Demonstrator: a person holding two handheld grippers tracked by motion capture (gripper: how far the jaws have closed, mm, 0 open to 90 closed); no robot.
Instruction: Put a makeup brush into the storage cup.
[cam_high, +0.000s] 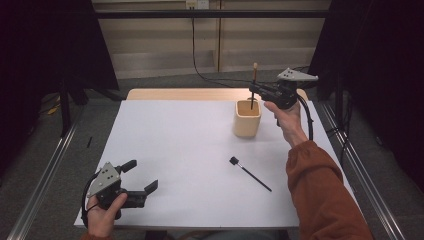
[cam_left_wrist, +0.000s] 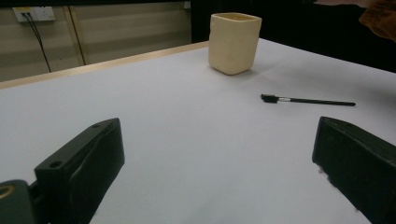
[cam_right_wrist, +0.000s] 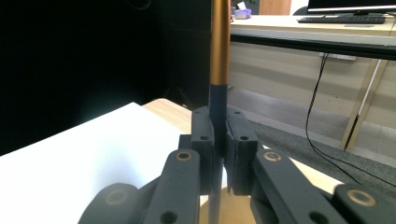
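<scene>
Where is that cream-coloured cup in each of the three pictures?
High view: the cup stands right of centre, toward the table's far edge, under the brush held upright in the right gripper.
Left gripper view: top centre, on the white table.
Right gripper view: a tan strip at the bottom edge, probably its rim.
Shared landmark: the white table.

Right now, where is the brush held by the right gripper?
In the high view the brush stands upright at far right, clamped in the right gripper, its lower end inside the cup.

A lab or office is showing: black curtains (cam_high: 45, 45) are flanking the table (cam_high: 175, 150), with a desk (cam_right_wrist: 327, 23), keyboard (cam_right_wrist: 343, 19) and monitor (cam_right_wrist: 350, 4) sitting far off.
</scene>
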